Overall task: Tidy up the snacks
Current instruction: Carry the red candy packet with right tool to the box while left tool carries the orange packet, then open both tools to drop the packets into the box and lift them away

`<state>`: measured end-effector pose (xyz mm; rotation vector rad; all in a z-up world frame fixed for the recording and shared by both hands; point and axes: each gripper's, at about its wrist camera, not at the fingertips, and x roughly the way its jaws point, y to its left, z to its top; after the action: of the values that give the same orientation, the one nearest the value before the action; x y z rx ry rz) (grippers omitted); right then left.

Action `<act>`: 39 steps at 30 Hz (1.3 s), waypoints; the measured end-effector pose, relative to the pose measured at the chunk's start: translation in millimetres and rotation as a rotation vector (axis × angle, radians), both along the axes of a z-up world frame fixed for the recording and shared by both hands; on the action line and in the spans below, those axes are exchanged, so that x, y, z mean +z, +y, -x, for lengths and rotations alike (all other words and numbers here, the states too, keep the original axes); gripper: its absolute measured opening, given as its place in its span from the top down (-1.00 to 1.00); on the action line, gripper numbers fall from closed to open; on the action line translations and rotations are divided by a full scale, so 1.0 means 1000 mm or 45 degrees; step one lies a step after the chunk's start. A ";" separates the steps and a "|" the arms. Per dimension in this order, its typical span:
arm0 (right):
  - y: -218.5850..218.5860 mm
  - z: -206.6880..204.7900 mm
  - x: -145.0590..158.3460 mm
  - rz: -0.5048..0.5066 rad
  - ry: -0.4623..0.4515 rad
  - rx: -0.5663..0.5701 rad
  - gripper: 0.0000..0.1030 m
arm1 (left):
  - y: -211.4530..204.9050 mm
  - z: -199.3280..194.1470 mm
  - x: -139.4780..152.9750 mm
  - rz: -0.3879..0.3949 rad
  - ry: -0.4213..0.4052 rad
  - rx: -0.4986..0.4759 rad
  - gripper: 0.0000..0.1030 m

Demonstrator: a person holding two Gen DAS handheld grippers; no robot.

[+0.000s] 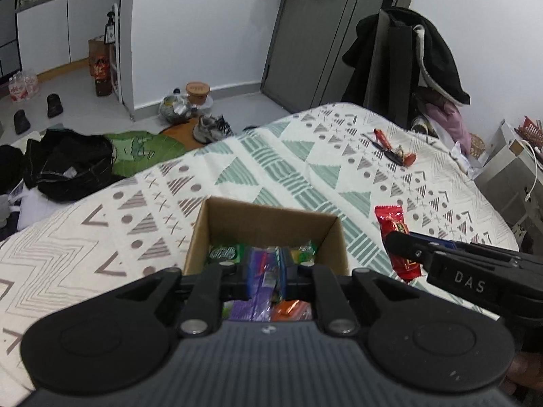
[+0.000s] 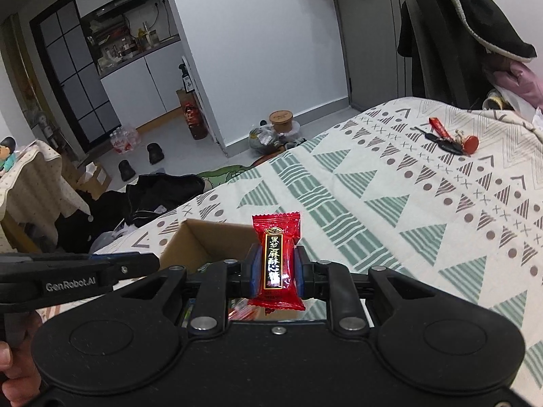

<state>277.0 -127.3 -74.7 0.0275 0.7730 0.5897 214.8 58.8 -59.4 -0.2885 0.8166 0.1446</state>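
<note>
Bedroom with white walls, grey floor and a grey door at upper centre of the left wrist view.

Bed [image 1: 305, 156]: fills the middle and right of both views; white cover printed with green striped triangles, grey triangles, dots and crosses.

Coat [image 1: 437, 54]: black, draped over a stand at upper right, behind the bed.

Clothes [image 1: 68, 166]: black heap on the floor at left, beside a green mat.

Box [image 1: 268, 218]: open brown cardboard, on the bed at lower centre of the left wrist view; in the right wrist view it sits left of centre. Inside are assorted wrapped snacks, green, purple and orange.

Left gripper [image 1: 266, 274]: over the box mouth, jaws closed on a purple snack [image 1: 263, 271], a glossy packet standing upright between blue pads.

Right gripper [image 2: 279, 273]: beside the box's right edge, above the bed, jaws clamped on a red candy [image 2: 278, 261]. Wrapper is shiny red with crimped, saw-toothed ends; a black panel with a gold border runs down its face, bearing gold and white Chinese characters. It stands upright, its top end above the fingers. In the left wrist view it shows at right, just beside the box.

Keys [image 2: 451, 139]: small cluster with red tags, far on the bed at upper right.
</note>
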 end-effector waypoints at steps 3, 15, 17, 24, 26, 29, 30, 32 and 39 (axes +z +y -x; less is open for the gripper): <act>0.004 0.008 0.004 -0.012 0.009 -0.005 0.61 | 0.008 0.004 -0.001 0.017 0.039 0.006 0.63; 0.014 0.047 -0.002 -0.067 0.136 -0.050 0.32 | 0.028 0.023 0.009 0.042 0.036 0.028 -0.67; 0.008 0.053 0.003 -0.082 0.142 -0.097 0.31 | 0.030 0.025 0.011 0.070 0.049 0.020 -0.69; -0.018 0.074 0.019 -0.076 0.134 -0.240 -0.08 | 0.026 0.039 0.026 0.070 0.040 -0.023 -0.80; -0.024 0.080 0.024 -0.075 0.134 -0.270 -0.17 | 0.025 0.045 0.031 0.076 0.035 -0.026 -0.82; -0.031 0.090 0.032 -0.085 0.118 -0.310 -0.41 | 0.023 0.054 0.037 0.070 0.037 -0.043 -0.87; -0.033 0.095 0.035 -0.086 0.108 -0.322 -0.52 | 0.022 0.057 0.039 0.066 0.035 -0.056 -0.90; -0.036 0.102 0.039 -0.092 0.096 -0.336 -0.61 | 0.019 0.065 0.043 0.067 0.023 -0.076 -0.98; -0.047 0.130 0.050 -0.098 0.077 -0.349 -0.92 | 0.009 0.092 0.053 0.063 0.015 -0.119 -1.00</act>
<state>147.0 -174.7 -24.6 0.2197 0.7891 0.3591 122.3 67.8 -6.5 -0.2957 0.8449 0.0390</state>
